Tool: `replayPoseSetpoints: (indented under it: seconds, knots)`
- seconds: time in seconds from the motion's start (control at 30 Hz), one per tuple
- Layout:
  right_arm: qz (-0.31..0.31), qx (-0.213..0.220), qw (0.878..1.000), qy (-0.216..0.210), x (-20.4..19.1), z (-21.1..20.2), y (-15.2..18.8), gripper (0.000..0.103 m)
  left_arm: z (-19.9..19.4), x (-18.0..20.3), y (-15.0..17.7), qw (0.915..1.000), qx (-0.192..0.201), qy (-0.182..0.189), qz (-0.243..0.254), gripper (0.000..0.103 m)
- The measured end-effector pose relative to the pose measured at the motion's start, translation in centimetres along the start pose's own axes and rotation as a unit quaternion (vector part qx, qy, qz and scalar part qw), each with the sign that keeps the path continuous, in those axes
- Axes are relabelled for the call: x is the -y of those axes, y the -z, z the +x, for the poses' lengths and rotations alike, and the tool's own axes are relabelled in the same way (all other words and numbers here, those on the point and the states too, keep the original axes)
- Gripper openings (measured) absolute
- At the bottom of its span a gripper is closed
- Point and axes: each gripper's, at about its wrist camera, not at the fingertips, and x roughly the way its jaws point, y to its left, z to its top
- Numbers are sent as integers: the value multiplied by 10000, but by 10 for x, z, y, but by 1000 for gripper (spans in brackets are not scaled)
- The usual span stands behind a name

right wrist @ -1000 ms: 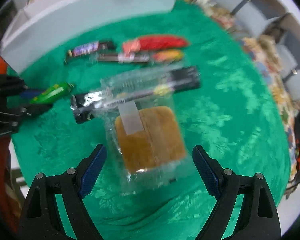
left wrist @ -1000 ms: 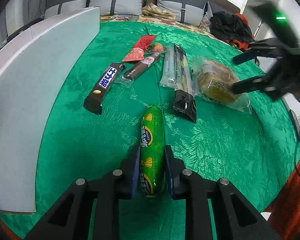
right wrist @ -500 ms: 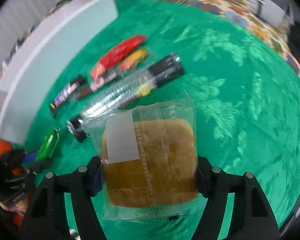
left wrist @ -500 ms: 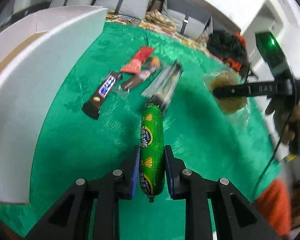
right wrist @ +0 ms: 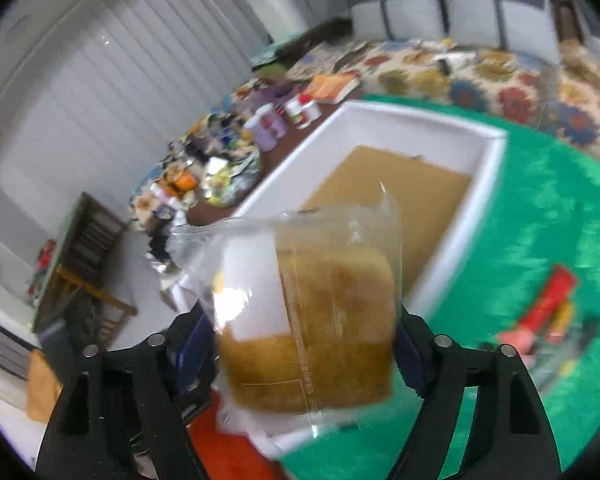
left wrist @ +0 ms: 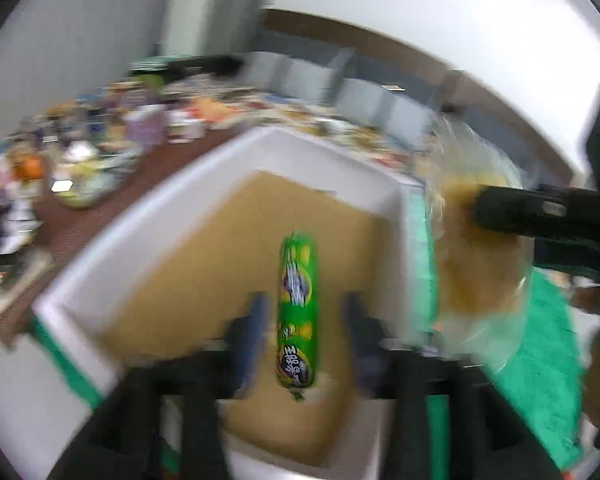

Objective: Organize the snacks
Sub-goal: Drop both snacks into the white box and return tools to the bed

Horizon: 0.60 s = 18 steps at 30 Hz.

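A green sausage stick (left wrist: 298,280) hangs over the brown floor of the white box (left wrist: 332,152). It lies between the fingers of my left gripper (left wrist: 304,320), whose jaws are opening and stand clear of it on both sides. My right gripper (right wrist: 302,340) carries a bread pack (right wrist: 332,320) in clear wrap above the near corner of the white box (right wrist: 420,118). Its jaws are opening, with the pads still against the pack's sides. In the blurred left wrist view the bread pack (left wrist: 480,264) hangs right of the box.
The green tablecloth (right wrist: 540,208) spreads to the right of the box, with a red snack pack (right wrist: 548,300) and other wrapped snacks on it. Beyond the box stands a cluttered side table with jars (right wrist: 268,120). A patterned sofa lies behind.
Both grippers rose and swung from the tablecloth over to the white box. The left jaws parted from the sausage stick. The right jaws closed on the bread pack and lifted it.
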Motion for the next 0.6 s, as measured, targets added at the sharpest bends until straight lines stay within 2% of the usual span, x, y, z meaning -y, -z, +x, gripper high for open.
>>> replayPoseSetpoints:
  seconds: [0.03, 0.1, 0.2, 0.27, 0.4, 0.47, 0.53, 0.6]
  knots:
    - [10, -30, 10000, 66, -8, 12, -5, 82, -1, -13, 0, 9998, 52, -179, -60, 78]
    - [-51, 117, 9999, 73, -25, 11, 0, 82, -5, -35, 3, 9989, 147, -417, -172, 79]
    - [-205, 434, 9988, -15, -36, -6, 7, 82, -8, -54, 18, 9979, 154, -474, -418, 80]
    - [-362, 666, 9969, 232, -35, -19, 13, 82, -12, -56, 28, 9982, 118, -361, -464, 80]
    - [-534, 855, 9894, 1050, 10, -39, 47, 82, -13, -9, 50, 9999, 85, 92, 66, 80]
    - [-496, 851, 9814, 1650, 48, -46, 80, 82, -21, 21, 65, 9985, 83, 419, 341, 80]
    - [-350, 748, 9718, 2208, 88, -53, 115, 82, -29, 57, 81, 9940, -5, 912, 601, 80]
    - [-71, 585, 9596, 2752, 137, -65, 163, 82, -34, 88, 95, 9879, -92, 1324, 802, 88]
